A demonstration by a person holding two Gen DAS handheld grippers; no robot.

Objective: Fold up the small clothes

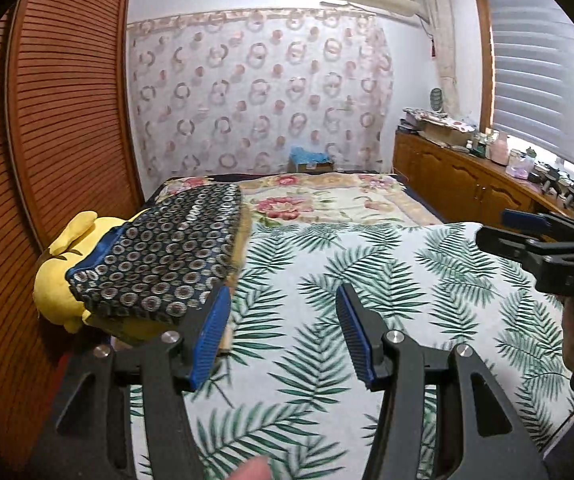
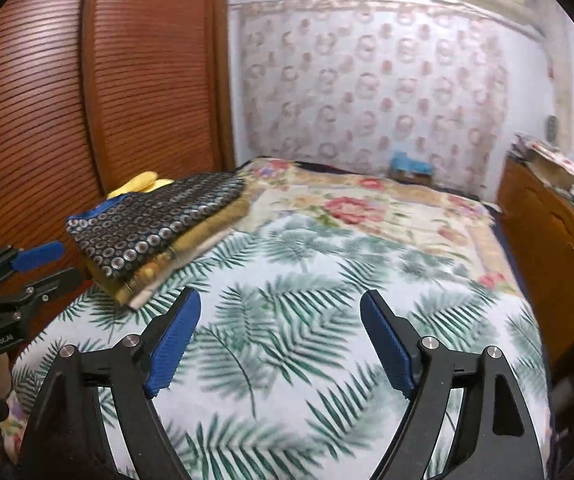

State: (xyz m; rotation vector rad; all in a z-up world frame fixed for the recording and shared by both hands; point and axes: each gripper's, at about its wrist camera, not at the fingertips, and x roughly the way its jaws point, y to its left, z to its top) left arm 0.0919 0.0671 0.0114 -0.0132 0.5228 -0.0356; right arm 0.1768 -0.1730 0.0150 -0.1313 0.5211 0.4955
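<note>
A folded dark blue garment with silver ring print point(image 1: 163, 256) tops a stack of folded clothes at the bed's left edge; it also shows in the right wrist view point(image 2: 155, 220), lying on tan and cream folded pieces point(image 2: 191, 248). My left gripper point(image 1: 283, 300) is open and empty, just right of the stack above the palm-leaf sheet point(image 1: 367, 280). My right gripper point(image 2: 281, 304) is open and empty over the sheet point(image 2: 287, 320), right of the stack. Each gripper shows in the other's view: the right one point(image 1: 503, 226) and the left one point(image 2: 61, 260).
A yellow plush toy point(image 1: 57, 280) lies under and behind the stack by the wooden louvred wardrobe point(image 1: 47, 120). A floral blanket point(image 1: 327, 200) covers the far bed. A wooden cabinet point(image 1: 467, 176) with clutter runs along the right wall under the window.
</note>
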